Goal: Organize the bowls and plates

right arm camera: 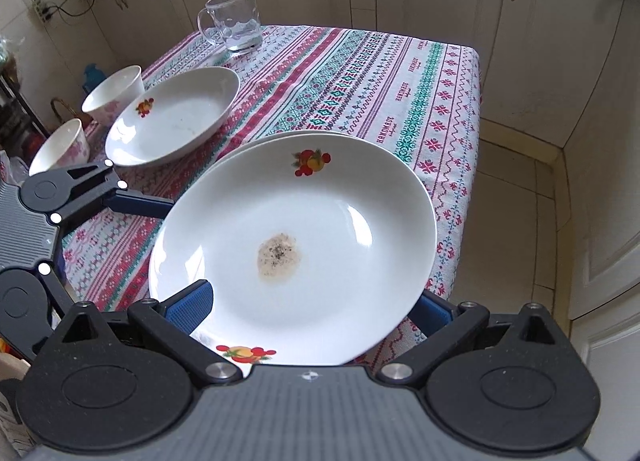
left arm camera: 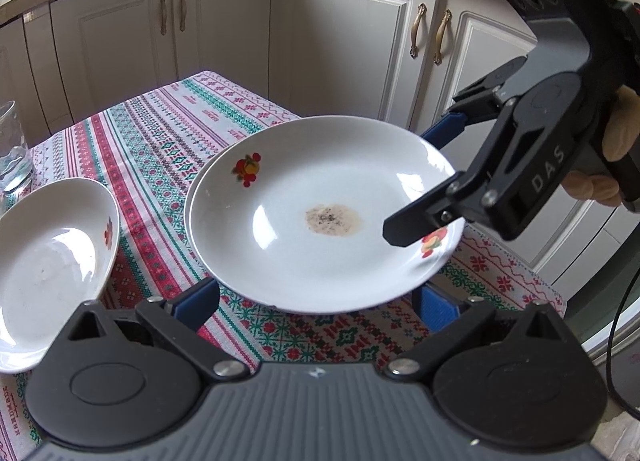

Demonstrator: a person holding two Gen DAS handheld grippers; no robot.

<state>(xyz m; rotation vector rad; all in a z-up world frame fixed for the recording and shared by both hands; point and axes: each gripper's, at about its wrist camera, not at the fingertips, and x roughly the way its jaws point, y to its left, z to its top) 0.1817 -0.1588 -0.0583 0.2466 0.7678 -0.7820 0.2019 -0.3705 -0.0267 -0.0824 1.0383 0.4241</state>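
A white plate [left arm camera: 320,221] with fruit prints and a brown stain lies on top of a second plate whose rim [right arm camera: 256,143] peeks out behind it. My right gripper [right arm camera: 316,309] is open, its blue fingers on either side of the top plate's near rim; in the left wrist view it [left arm camera: 416,181] reaches over the plate's right edge. My left gripper [left arm camera: 316,297] is open, just in front of the plate's near rim. A third white plate [left arm camera: 52,265] lies to the left, also seen in the right wrist view [right arm camera: 172,117].
Two white floral bowls [right arm camera: 116,95] [right arm camera: 60,147] stand beside the left plate. A glass mug [right arm camera: 236,19] stands at the far side of the patterned tablecloth [right arm camera: 380,73]. Kitchen cabinets [left arm camera: 352,41] surround the table.
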